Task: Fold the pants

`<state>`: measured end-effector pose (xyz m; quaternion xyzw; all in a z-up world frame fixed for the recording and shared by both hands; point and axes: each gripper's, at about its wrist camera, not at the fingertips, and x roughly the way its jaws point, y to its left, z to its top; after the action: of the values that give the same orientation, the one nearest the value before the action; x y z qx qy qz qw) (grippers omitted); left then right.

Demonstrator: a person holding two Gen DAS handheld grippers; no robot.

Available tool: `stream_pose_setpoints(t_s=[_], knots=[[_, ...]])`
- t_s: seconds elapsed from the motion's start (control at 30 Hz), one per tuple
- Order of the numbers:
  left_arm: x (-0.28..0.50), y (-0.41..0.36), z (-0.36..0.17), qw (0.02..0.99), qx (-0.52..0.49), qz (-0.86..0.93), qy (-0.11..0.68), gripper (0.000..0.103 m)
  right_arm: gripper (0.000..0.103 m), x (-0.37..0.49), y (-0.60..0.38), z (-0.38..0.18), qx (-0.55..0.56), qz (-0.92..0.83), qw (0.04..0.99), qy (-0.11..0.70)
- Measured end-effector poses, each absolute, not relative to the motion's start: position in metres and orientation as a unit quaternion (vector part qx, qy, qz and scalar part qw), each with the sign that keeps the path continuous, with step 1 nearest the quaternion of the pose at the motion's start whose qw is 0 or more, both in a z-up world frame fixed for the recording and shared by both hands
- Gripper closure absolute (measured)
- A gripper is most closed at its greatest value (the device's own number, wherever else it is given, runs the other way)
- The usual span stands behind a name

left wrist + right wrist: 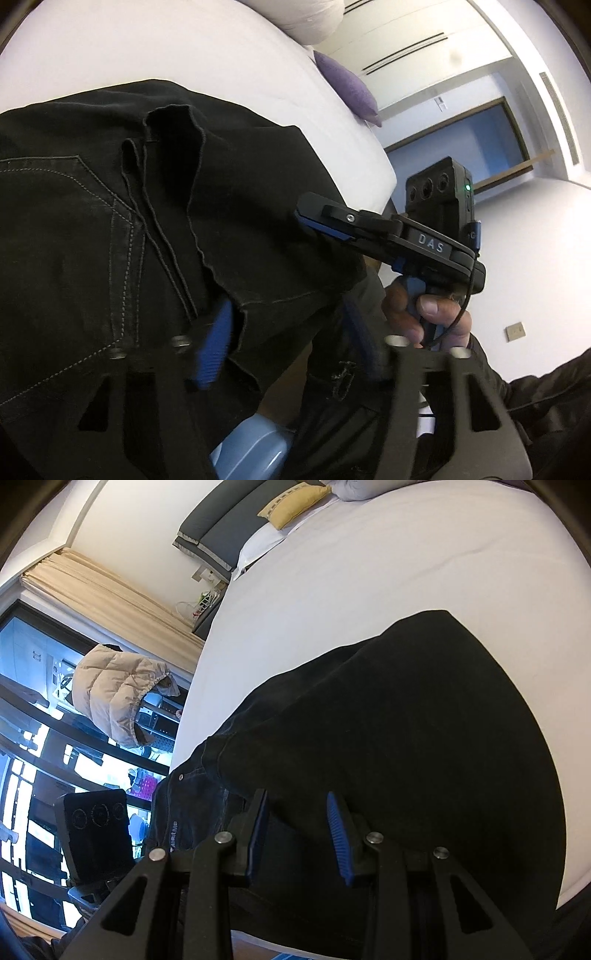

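In the left wrist view, black pants (110, 206) are being seen spread over the near corner of a white bed (166, 48), with a stitched back pocket at the left and a hem edge bunched in the middle. The long axis is running from lower left toward upper right, though which end is the waist cannot be told here. The left hand-held gripper (288, 339) is being shown with its jaws apart; a fold of the pants is lying between the blue pads, and whether they are pressing on it cannot be told. The right hand-held gripper (325, 221) is being held by a hand (428, 314) at the pants' right edge, its jaws clamped on the fabric. The letters "DAS" are being read on its body. A purple pillow (351, 88) is lying at the bed's far edge. A pale blue object (251, 446) is partly visible at the bottom; what it is cannot be told.

In the right wrist view, the pants (406, 738) are being seen folded on the bed (369, 572), the long axis running from lower left to upper right. A metal button and a white waistband label, unreadable, are showing at the lower left. The right hand-held gripper (299, 834) is being shown gripping a bunched fold between its pads. A yellow pillow (291, 502) is lying at the head of the bed, and a beige puffer jacket (118, 698) is hanging beside the window.
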<state>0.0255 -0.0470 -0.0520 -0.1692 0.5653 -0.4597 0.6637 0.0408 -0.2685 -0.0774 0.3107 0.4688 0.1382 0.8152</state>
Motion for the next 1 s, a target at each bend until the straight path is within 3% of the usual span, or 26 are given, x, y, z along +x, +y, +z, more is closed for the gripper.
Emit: stream_pose_setpoints(t_s=[0.07, 0.37, 0.57, 0.87, 1.0], knots=[[0.022, -0.049, -0.052, 0.661, -0.16, -0.469, 0.564, 0.071, 0.066, 0.042, -0.267, -0.076, 0.307, 0.141, 0.816, 0.469], [-0.024, -0.054, -0.068, 0.651, -0.081, -0.511, 0.555, 0.077, 0.066, 0.059, -0.259, -0.067, 0.296, 0.169, 0.816, 0.466], [-0.018, -0.029, -0.086, 0.658, -0.137, -0.488, 0.557, 0.079, 0.066, 0.074, -0.238, -0.07, 0.267, 0.19, 0.812, 0.482], [-0.029, 0.005, -0.072, 0.679, -0.138, -0.465, 0.551, 0.079, 0.065, 0.105, -0.198, -0.098, 0.206, 0.202, 0.806, 0.518], [-0.025, 0.011, -0.053, 0.695, -0.152, -0.462, 0.529, 0.079, 0.062, 0.122, -0.198, -0.099, 0.263, 0.229, 0.78, 0.52]])
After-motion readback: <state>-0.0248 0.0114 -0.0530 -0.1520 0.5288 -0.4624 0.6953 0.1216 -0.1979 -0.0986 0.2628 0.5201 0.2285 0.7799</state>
